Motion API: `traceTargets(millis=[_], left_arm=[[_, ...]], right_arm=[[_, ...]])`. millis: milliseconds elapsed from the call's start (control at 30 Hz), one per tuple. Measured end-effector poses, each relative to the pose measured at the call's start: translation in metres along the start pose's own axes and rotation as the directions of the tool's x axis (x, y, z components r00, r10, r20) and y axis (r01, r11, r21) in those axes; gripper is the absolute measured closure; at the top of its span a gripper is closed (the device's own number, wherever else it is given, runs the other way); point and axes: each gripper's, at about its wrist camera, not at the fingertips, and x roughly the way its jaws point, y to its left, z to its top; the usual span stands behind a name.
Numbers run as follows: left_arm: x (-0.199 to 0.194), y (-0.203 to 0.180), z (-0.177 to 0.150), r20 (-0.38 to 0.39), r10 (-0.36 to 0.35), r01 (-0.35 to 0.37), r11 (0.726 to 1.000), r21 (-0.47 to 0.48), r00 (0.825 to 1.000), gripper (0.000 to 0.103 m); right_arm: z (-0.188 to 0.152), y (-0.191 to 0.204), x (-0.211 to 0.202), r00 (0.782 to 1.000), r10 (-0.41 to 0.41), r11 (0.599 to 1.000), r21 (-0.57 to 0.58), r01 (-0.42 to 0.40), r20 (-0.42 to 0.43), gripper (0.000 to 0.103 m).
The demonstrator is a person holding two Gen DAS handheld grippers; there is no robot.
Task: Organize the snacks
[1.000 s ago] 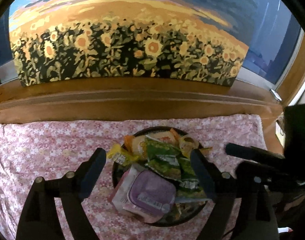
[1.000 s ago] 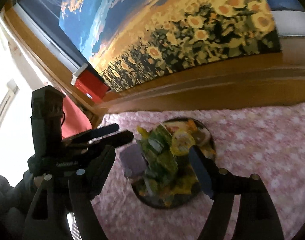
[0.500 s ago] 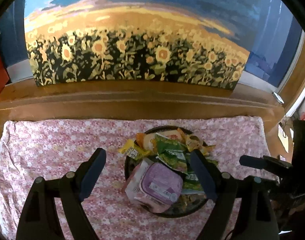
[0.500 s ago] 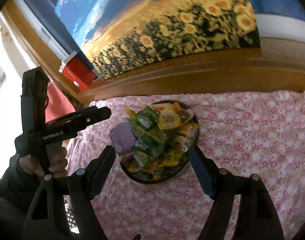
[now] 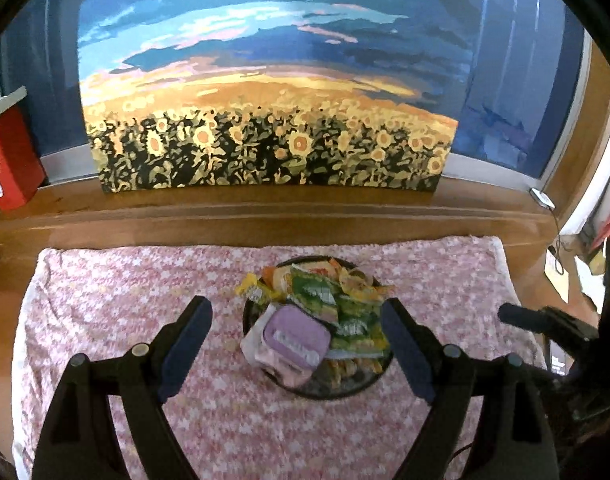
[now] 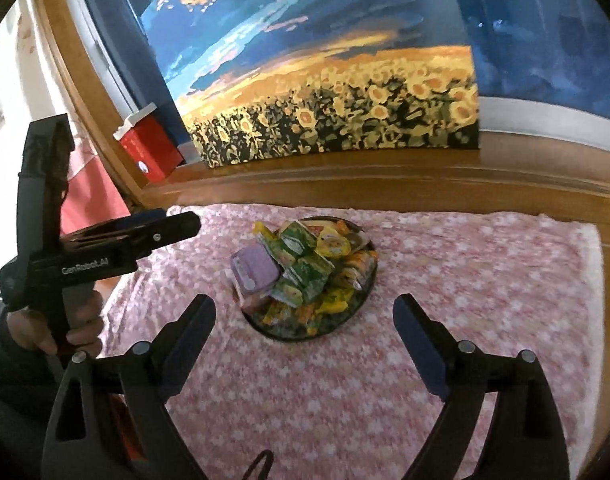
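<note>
Left wrist view: left gripper (image 5: 295, 350) fingers are spread, empty; right gripper (image 6: 305, 338) is opening, empty. Approach the plate (image 5: 345, 391) slowly; grip one snack, the purple cup (image 5: 296, 337) at center.

The left wrist camera looks forward and steeply down between its own gripper's (image 5: 295, 350) two fingers, facing the round dark plate heaped with snack packets (image 5: 317, 390) near the far edge of the desk covered by a pink flowered cloth (image 5: 105, 300), and the sunflower-field painting (image 5: 265, 120) behind it. The right wrist camera looks from farther right at a shallower tilt, slightly rolled, toward the same plate (image 6: 289, 332) and painting (image 6: 325, 92). Both views share plate, cloth and painting; each catches the other gripper at its side.
</note>
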Motion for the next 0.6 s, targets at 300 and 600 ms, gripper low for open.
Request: traceTargets(millis=[300, 600], left_arm=[[-0.005, -0.001, -0.045, -0.07, -0.004, 0.002, 0.999, -0.039, 0.998, 0.014], [0.004, 0.004, -0.07, -0.101, -0.012, 0.006, 0.998, -0.06, 0.995, 0.014]], right_arm=[[-0.026, 0.008, -0.011, 0.997, -0.062, 0.996, -0.063, 0.06, -0.036, 0.011], [-0.024, 0.013, -0.006, 0.996, -0.066, 0.995, -0.079, 0.061, -0.06, 0.011]])
